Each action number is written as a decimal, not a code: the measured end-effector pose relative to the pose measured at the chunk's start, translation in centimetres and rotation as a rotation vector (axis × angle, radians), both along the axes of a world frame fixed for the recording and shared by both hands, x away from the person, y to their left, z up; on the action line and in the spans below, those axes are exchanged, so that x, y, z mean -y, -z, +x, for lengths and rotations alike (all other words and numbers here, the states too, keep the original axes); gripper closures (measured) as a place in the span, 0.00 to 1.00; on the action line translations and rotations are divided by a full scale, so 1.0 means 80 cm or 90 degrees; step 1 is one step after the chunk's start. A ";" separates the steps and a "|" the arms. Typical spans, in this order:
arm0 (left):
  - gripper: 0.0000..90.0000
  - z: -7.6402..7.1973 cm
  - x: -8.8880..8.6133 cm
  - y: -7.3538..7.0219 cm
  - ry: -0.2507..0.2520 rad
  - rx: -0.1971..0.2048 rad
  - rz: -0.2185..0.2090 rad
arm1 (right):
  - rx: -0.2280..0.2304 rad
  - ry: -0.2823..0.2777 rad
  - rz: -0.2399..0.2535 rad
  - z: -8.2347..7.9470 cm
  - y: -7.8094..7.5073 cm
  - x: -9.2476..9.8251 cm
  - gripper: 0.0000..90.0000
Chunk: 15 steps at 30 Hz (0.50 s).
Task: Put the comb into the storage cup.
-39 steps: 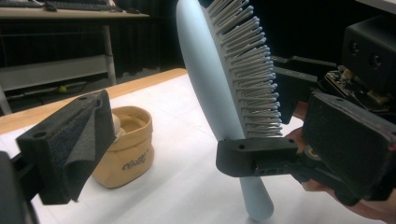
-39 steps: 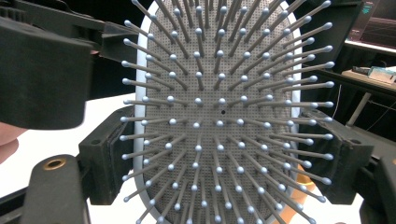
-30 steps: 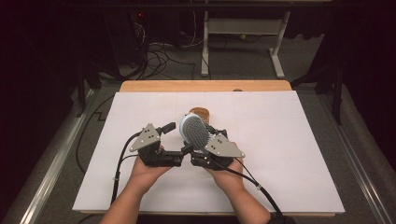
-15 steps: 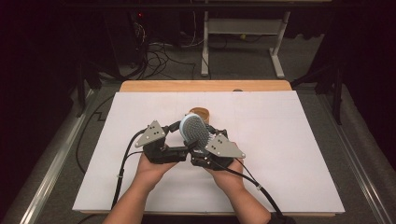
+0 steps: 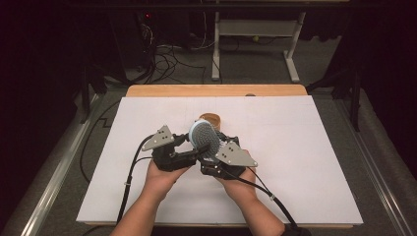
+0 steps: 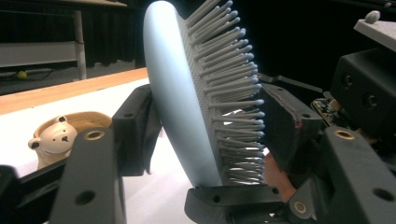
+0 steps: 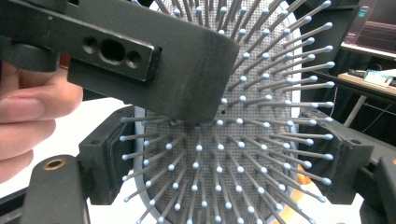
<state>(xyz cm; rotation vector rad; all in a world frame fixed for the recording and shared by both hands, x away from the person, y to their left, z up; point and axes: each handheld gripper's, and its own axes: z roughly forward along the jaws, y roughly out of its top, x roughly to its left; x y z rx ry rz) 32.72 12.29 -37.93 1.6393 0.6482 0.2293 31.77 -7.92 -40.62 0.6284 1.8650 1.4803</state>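
— Your left gripper (image 5: 189,147): what do its jaws hold?
— They pinch the pale blue hairbrush (image 5: 204,137) front to back, one against its smooth back, one in the bristles (image 6: 233,93).
— And your right gripper (image 5: 212,147)?
— It clamps the brush head by its two edges, above the middle of the white sheet (image 5: 305,147). A small bear figure (image 6: 51,137) sits just beyond, on the far side.

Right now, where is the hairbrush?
High view: the hairbrush is at table centre, held up between the left gripper and right gripper, near the bear dish.
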 end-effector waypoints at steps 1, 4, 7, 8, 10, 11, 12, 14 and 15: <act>0.47 0.000 0.000 0.000 0.001 -0.004 -0.003 | 0.001 0.001 0.000 0.000 0.000 0.000 0.23; 0.49 0.000 0.001 -0.001 -0.002 -0.006 -0.004 | 0.003 0.002 -0.001 0.000 0.000 0.000 0.23; 0.49 -0.001 0.002 -0.001 -0.003 -0.006 0.005 | 0.003 0.004 -0.002 -0.001 0.000 0.001 0.23; 0.49 -0.001 0.002 -0.002 -0.003 -0.006 0.008 | 0.002 0.004 -0.003 -0.001 0.000 0.001 0.23; 0.48 -0.002 0.003 -0.002 -0.008 -0.005 0.011 | 0.001 0.004 -0.003 -0.001 0.000 0.001 0.23; 0.48 -0.002 0.004 -0.002 -0.012 -0.002 0.013 | 0.000 0.004 -0.005 -0.001 0.000 0.001 0.23; 0.48 -0.002 0.004 -0.002 -0.013 -0.001 0.016 | 0.001 0.004 -0.003 -0.001 0.000 0.001 0.23; 0.48 -0.001 0.005 -0.002 -0.009 -0.006 0.018 | -0.001 0.004 -0.002 -0.001 0.000 0.000 0.23; 0.48 -0.001 0.005 -0.002 -0.009 -0.006 0.021 | 0.000 0.004 -0.003 0.000 0.000 0.001 0.23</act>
